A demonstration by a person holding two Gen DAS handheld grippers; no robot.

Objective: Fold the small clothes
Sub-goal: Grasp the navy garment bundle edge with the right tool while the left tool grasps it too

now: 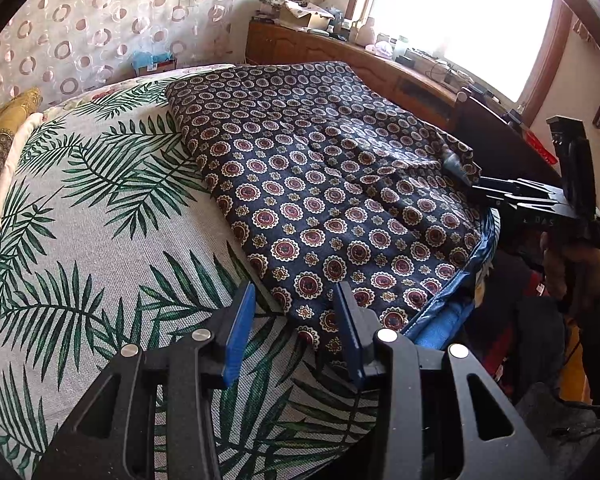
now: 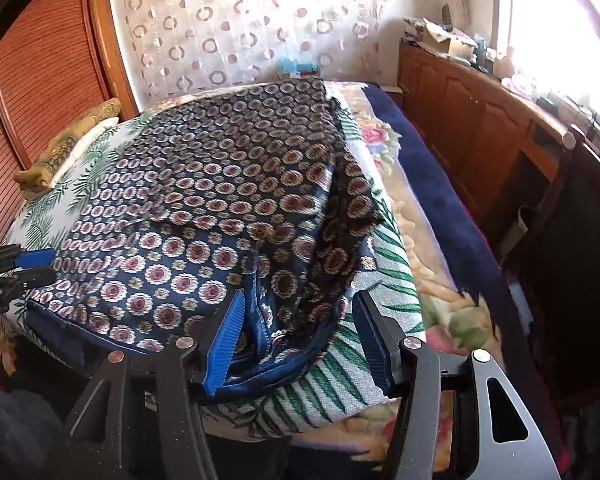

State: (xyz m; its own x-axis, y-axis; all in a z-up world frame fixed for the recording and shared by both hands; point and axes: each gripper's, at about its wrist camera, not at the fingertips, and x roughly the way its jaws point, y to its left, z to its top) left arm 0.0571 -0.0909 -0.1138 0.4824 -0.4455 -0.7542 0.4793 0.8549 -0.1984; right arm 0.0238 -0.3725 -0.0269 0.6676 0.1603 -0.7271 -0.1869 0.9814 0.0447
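- The patterned garment (image 1: 332,184) lies spread on the bed, dark navy with red-and-cream medallions. It rests on the palm-leaf bedspread (image 1: 100,216), toward the near right part of the bed in the left wrist view.
- Fold status, as a judgement: the garment appears to be doubled over at least once. The left wrist view shows a clean straight edge on its left side and a blue lining (image 1: 440,320) exposed along the near right edge. The right wrist view shows an upper layer lying across a lower one.
- Remaining work, as a judgement: the near right corner (image 2: 332,264) is bunched and hangs toward the bed edge. It needs flattening, and at least one further fold seems due before the piece is compact.
- Left hand-held gripper (image 1: 296,332): jaws spread, holding nothing. It sits just above the near corner of the garment; contact cannot be confirmed.
- Right hand-held gripper (image 2: 300,340): jaws spread wide. The bunched blue-lined cloth lies between the pads, but they are not pinching it.
- Beyond the garment: a floral blanket (image 2: 440,280) lies under the bedspread on the right side of the bed.
- A gold pillow (image 1: 0,136) sits at the far left.
- A wooden cabinet (image 2: 480,120) with clutter on top runs along the right wall beneath a bright window (image 1: 460,12).
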